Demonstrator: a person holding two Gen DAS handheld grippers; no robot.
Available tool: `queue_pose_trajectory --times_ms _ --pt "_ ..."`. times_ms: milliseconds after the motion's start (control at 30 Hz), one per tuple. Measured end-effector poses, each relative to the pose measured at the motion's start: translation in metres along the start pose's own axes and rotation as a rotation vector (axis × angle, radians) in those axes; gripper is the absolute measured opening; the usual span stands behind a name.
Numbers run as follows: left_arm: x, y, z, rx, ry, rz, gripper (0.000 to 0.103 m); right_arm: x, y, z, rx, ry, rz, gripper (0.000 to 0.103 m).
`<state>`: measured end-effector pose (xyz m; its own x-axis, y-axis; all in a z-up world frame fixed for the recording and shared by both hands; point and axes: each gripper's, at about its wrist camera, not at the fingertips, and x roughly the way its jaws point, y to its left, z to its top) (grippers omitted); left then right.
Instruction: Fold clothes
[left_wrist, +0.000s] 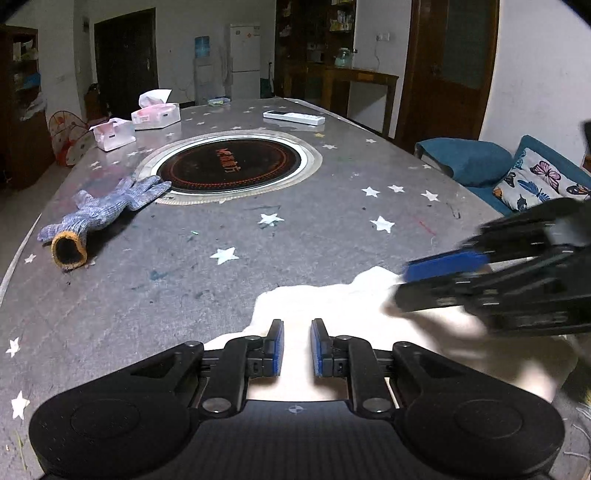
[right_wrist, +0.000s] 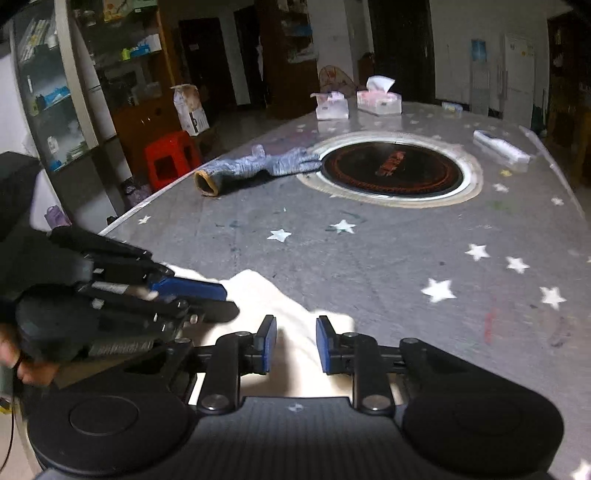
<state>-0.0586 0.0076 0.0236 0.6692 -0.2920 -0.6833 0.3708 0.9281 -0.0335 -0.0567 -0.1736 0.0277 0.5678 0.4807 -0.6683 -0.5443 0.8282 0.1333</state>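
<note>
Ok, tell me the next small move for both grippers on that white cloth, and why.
Probably close both fully on the white cloth. The left gripper and right gripper each straddle its near edge with a gap showing between the fingers, so neither seems to be pinching it yet.

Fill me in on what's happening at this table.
A person is folding a white cloth at the near edge of the star-patterned table, a handheld gripper in each hand. The left gripper and right gripper sit side by side over the cloth, jaws narrowly apart with fabric between them; a firm pinch can't be confirmed. A knitted glove lies untouched beside the round cooktop.
</note>
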Motion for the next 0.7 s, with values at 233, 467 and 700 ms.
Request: queue_pose_trajectory --times_ms 233,467,700 --pt "0.001 -0.003 0.0 0.002 -0.002 0.015 0.019 -0.021 -0.023 -0.032 0.026 -0.001 -0.079 0.014" --pt "-0.015 -0.005 -0.003 0.009 -0.025 0.036 0.019 -0.037 -0.042 -0.028 0.071 -0.046 -0.136 0.009" --pt "-0.052 -0.008 -0.019 0.029 -0.048 0.034 0.019 -0.052 -0.045 -0.034 0.038 -0.052 -0.18 0.01"
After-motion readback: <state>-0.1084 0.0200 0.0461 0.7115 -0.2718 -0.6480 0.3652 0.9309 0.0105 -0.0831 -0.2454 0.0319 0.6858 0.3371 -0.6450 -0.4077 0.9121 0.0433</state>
